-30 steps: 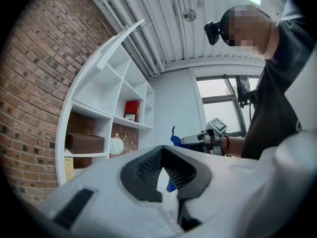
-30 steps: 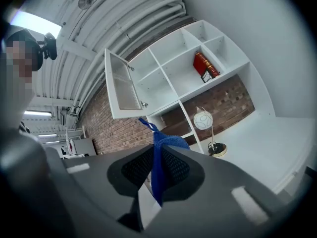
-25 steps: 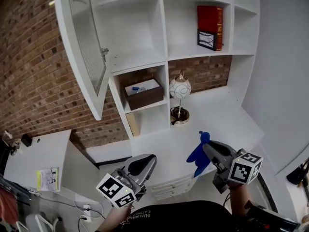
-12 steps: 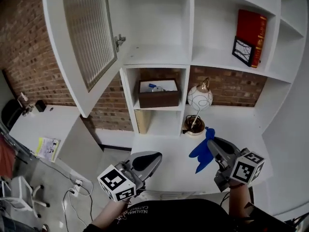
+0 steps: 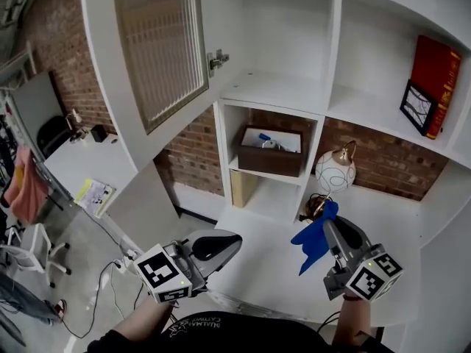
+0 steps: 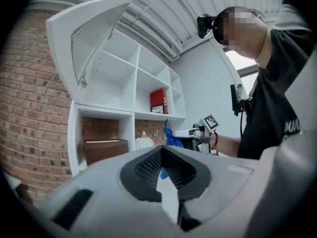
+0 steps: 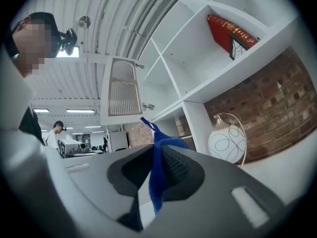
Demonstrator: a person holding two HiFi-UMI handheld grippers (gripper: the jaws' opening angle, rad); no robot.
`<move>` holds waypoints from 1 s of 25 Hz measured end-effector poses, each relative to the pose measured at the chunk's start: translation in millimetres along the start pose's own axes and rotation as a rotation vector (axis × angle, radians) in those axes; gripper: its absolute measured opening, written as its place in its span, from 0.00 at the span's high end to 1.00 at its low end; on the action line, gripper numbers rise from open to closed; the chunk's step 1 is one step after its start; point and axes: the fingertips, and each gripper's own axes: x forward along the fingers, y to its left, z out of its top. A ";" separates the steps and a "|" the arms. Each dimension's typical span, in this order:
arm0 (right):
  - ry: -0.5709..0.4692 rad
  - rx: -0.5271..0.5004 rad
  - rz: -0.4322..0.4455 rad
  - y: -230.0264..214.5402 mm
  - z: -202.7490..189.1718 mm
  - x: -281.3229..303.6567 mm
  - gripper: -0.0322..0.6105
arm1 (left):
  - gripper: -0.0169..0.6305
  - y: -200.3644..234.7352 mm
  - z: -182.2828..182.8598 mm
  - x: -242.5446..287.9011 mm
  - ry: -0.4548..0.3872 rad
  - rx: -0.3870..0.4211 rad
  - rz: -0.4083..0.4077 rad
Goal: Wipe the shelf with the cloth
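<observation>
Since the earlier frame, the shelf unit [image 5: 283,94] has shifted rightward in the head view. Left tongs [image 5: 221,243] closed and empty, held over the white worktop [image 5: 265,271]. Right tongs [image 5: 333,226] clamped on the blue cloth [image 5: 313,237], clear of the shelves, near the globe lamp [image 5: 335,171]. Beyond, a brown box [image 5: 268,153] sits in a shelf compartment.

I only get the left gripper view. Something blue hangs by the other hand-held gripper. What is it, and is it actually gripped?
Observer: A blue cloth. The right gripper view shows the right hand-held gripper shut on it.
Operator: And what's inside the brown box on the shelf?
Observer: The head view looks down into the brown box: small blue and white items, too small to name.
</observation>
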 end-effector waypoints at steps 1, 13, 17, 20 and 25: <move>-0.006 -0.023 0.008 -1.9 4.7 4.0 0.86 | 0.98 -1.7 2.2 3.4 0.005 -0.002 -0.016; -0.069 -0.189 0.180 30.4 122.1 65.8 0.86 | 0.97 -25.6 2.7 54.2 0.105 0.175 -0.338; -0.051 -0.156 0.207 49.4 162.6 106.2 0.86 | 0.97 -21.0 24.7 71.8 0.068 0.169 -0.451; -0.083 -0.231 0.186 62.0 203.5 142.5 0.86 | 0.97 -10.6 51.7 89.6 0.030 0.121 -0.544; -0.071 -0.399 0.180 81.1 244.5 209.1 0.86 | 0.97 2.9 65.8 115.3 0.084 0.083 -0.658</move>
